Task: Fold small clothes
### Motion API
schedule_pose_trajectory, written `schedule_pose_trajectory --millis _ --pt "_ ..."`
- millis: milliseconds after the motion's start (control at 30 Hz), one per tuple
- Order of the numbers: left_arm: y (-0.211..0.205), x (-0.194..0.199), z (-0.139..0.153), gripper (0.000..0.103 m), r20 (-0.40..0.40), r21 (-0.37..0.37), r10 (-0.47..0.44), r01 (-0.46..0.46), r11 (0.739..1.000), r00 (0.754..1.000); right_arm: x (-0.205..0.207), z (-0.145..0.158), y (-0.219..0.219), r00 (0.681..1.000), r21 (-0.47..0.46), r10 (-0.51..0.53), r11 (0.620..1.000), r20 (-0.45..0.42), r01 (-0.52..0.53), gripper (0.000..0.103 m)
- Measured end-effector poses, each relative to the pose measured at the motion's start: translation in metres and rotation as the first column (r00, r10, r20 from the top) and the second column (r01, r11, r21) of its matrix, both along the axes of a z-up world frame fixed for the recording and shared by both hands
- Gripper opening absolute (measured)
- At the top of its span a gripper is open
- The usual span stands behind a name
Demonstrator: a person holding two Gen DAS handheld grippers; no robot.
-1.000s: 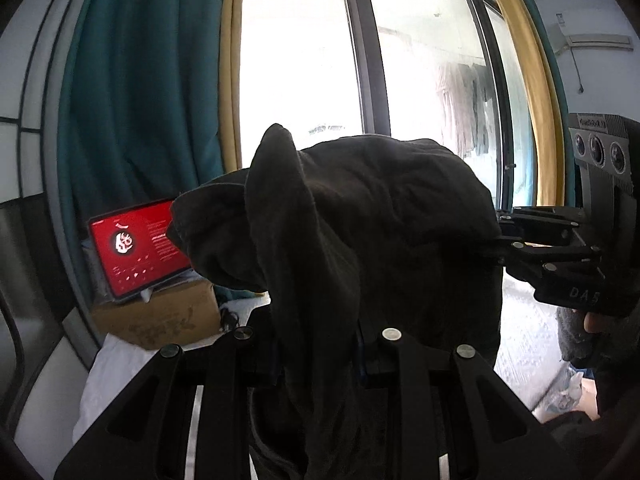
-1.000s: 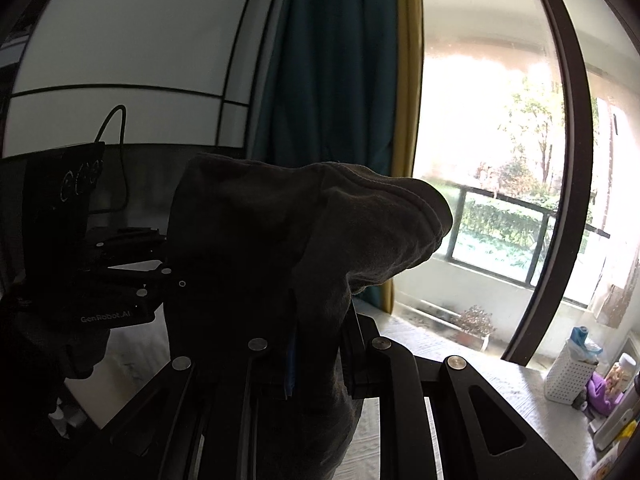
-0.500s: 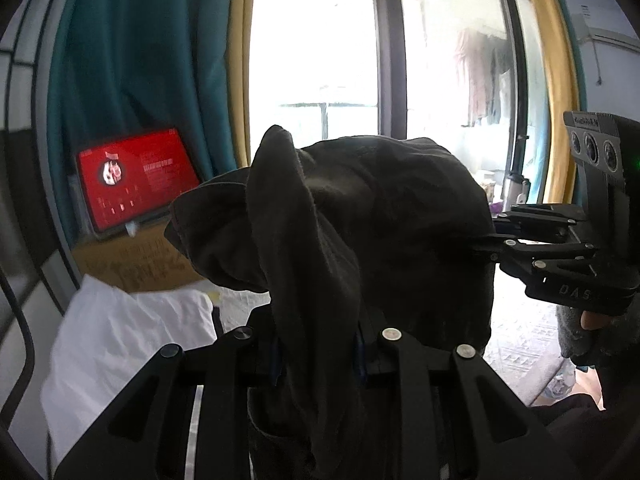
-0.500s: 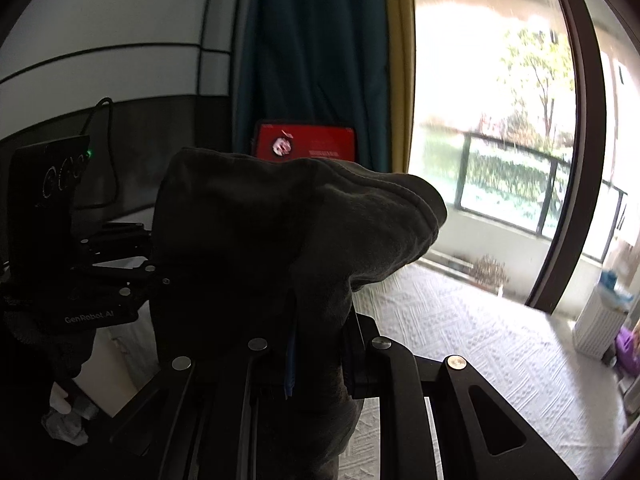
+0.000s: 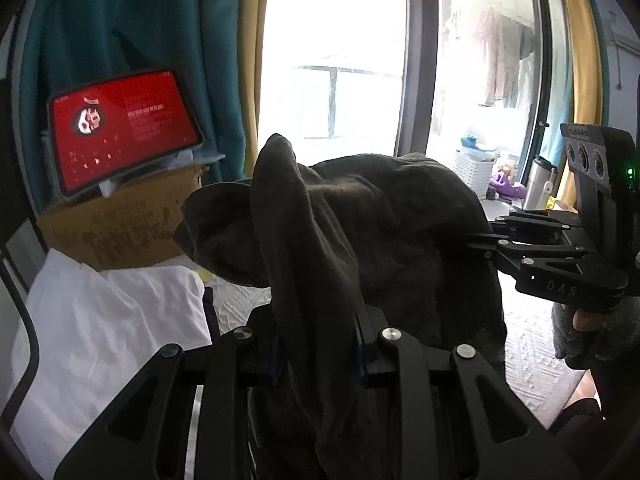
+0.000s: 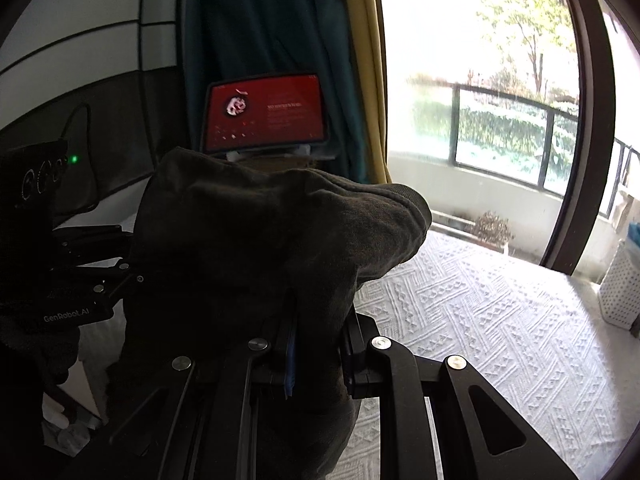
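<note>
Below my grippers I see a bed (image 6: pixel 500 320) spread with a white cover woven in zigzag patterns, and a rumpled white pillow (image 5: pixel 100 320) lying at its head. Behind the pillow a cardboard box (image 5: pixel 120 224) stands against a teal curtain (image 5: pixel 120 20), and a tablet (image 5: pixel 120 124) with a red screen leans on top of the box. A large window (image 6: pixel 480 80) with dark frames looks onto a balcony railing, shrubs and trees. At the far side of the bed I can see a white perforated basket (image 6: pixel 620 284); something blue shows above its rim, but I cannot tell what. The dark grey garment (image 5: pixel 360 232) hangs in the air above the bed, stretched between both tools. My left gripper (image 5: pixel 316 356) is clamped on one bunched edge of it, and my right gripper (image 6: pixel 316 344) is clamped on the other edge, with cloth draped over its fingers. A gloved hand (image 5: pixel 588 332) holds the right tool.
</note>
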State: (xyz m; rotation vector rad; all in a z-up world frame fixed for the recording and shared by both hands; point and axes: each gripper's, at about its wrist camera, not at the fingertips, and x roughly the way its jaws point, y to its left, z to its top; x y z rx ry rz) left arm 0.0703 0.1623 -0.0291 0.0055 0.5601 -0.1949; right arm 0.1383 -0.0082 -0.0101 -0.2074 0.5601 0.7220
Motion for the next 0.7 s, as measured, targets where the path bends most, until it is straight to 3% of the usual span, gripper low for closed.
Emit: schedule_pose_trajectory --millis 467,700 --pt "0.014 0.044 -0.033 0.025 -0.110 -0.024 0.028 -0.031 0.999 0.994 0.047 -0.042 0.010 0.991 -0.027 -0.018 1.000 -0.132 0.015 0.018" --pt "0.020 0.065 -0.050 0.025 -0.173 0.004 0.064 -0.064 0.998 0.983 0.069 -0.059 0.009 0.981 -0.028 -0.031 0.999 -0.191 0.026 0.018"
